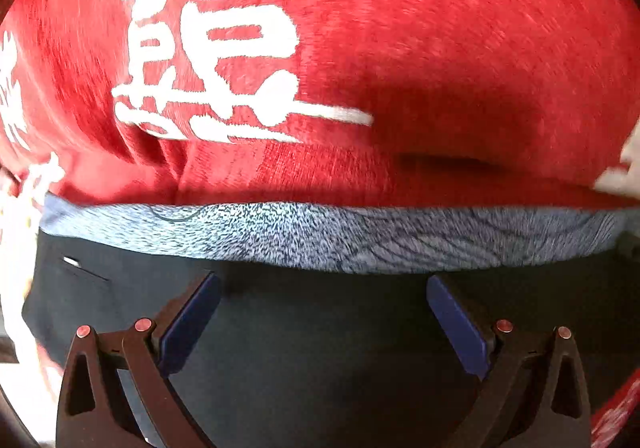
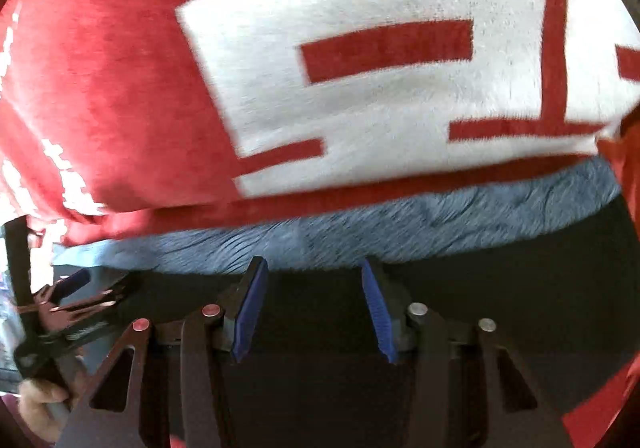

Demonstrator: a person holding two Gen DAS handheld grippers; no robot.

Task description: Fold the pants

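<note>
Dark navy pants [image 1: 312, 344] with a heathered blue-grey waistband [image 1: 320, 236] lie flat on a red blanket. My left gripper [image 1: 322, 288] is open, its blue pads spread wide just above the dark cloth, short of the waistband. In the right wrist view the same pants [image 2: 500, 312] and waistband [image 2: 400, 224] lie below my right gripper [image 2: 314, 270], which is open with its jaws apart over the cloth near the waistband. The left gripper [image 2: 76, 288] shows at the left edge of that view, held by a hand [image 2: 38, 408].
The red blanket [image 1: 440, 28] with large white characters [image 1: 208, 48] covers the surface beyond the waistband. In the right wrist view it shows a big white block pattern [image 2: 360, 48]. Both views are motion-blurred.
</note>
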